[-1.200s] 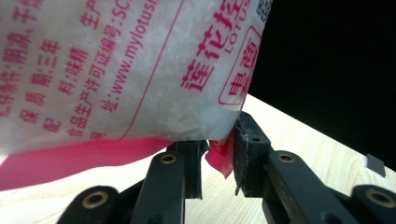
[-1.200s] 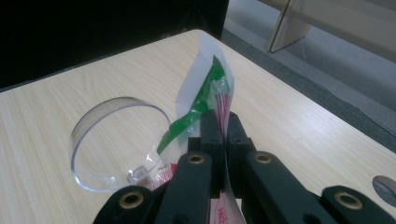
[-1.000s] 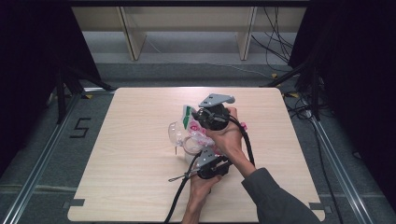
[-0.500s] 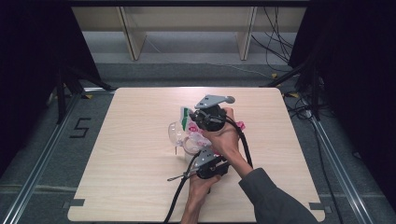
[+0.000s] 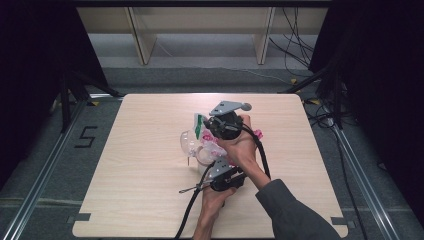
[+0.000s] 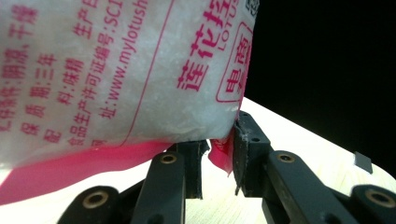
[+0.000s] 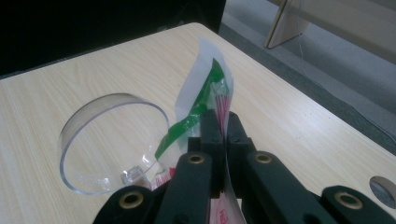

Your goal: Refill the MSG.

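Note:
A white seasoning packet (image 6: 116,70) with pink print and a green top hangs between both grippers over the middle of the table (image 5: 140,150). My left gripper (image 6: 218,151) is shut on its pink bottom corner. My right gripper (image 7: 223,126) is shut on the packet's (image 7: 205,88) green-and-white top edge. In the high view the right gripper (image 5: 206,127) sits above the left gripper (image 5: 214,161), with the packet (image 5: 200,124) bunched between them. A clear round plastic cup (image 7: 112,140) lies on its side just left of the packet (image 5: 188,142).
Pale wooden shelf legs (image 5: 140,40) stand beyond the table's far edge. Cables (image 5: 320,100) run along the floor at the right. A "5" marking (image 5: 86,136) is on the floor at the left. The table's left half is bare wood.
My right gripper has shifted slightly left and toward me with the packet's top edge. The left gripper has stayed put.

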Action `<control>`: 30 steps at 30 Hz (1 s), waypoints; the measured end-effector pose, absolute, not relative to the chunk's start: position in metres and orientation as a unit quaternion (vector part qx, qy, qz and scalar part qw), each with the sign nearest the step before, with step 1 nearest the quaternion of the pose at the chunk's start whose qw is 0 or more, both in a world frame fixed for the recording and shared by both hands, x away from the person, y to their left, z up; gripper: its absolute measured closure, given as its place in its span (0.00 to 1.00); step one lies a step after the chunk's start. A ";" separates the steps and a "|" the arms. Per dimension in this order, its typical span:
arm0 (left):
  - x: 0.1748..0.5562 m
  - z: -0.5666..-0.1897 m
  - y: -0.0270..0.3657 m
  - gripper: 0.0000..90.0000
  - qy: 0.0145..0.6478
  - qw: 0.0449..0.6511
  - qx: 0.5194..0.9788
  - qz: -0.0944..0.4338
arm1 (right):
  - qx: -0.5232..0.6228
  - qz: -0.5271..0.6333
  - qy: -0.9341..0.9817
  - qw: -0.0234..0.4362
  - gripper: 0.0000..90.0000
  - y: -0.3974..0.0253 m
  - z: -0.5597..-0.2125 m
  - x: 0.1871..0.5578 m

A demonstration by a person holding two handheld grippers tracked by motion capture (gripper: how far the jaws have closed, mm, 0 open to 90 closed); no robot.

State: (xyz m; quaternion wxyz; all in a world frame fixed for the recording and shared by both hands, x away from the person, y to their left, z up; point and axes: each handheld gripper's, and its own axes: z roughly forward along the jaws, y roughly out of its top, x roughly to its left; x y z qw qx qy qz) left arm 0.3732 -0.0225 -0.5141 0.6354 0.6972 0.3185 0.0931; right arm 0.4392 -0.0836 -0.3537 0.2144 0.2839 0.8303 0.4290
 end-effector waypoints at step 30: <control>0.372 -0.513 -0.022 0.83 0.320 0.649 0.685 0.092 | 0.284 0.421 0.834 0.215 1.00 -0.076 -0.356 0.441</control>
